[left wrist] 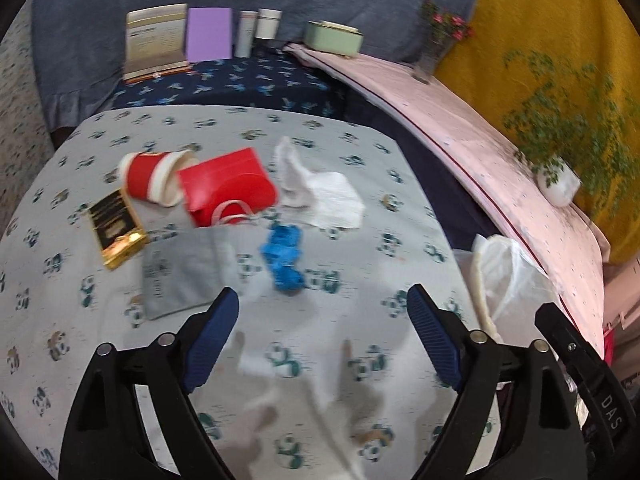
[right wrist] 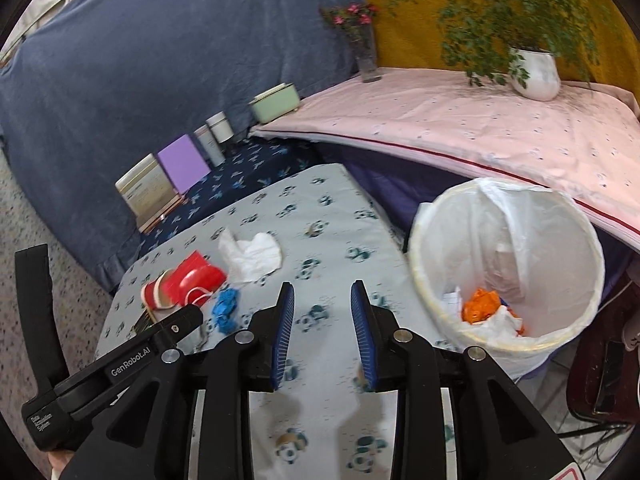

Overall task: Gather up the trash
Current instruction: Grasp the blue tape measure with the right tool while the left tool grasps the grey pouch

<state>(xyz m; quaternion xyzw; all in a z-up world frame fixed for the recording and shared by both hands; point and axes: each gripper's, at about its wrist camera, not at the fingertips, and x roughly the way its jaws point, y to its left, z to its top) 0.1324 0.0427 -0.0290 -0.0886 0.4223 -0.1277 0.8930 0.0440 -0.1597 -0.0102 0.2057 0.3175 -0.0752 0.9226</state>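
Note:
Trash lies on the panda-print table (left wrist: 320,360): a red paper cup (left wrist: 154,176) on its side, a red box (left wrist: 228,190), a white tissue (left wrist: 324,192), a crumpled blue wrapper (left wrist: 284,258), a black-and-gold pack (left wrist: 116,228) and a grey packet (left wrist: 184,272). My left gripper (left wrist: 322,300) is open and empty, just short of the blue wrapper. My right gripper (right wrist: 322,292) is open and empty over the table, left of the white-lined bin (right wrist: 508,264), which holds orange and white trash (right wrist: 484,308). The blue wrapper (right wrist: 226,308), cup (right wrist: 158,294), box (right wrist: 196,278) and tissue (right wrist: 252,258) show ahead-left.
A dark blue shelf at the back carries a card stand (left wrist: 156,40), a purple box (left wrist: 209,34), two cylinders (left wrist: 260,28) and a green tin (left wrist: 334,38). A pink-covered ledge (left wrist: 480,132) at right holds a flower vase (left wrist: 434,48) and a potted plant (left wrist: 558,180).

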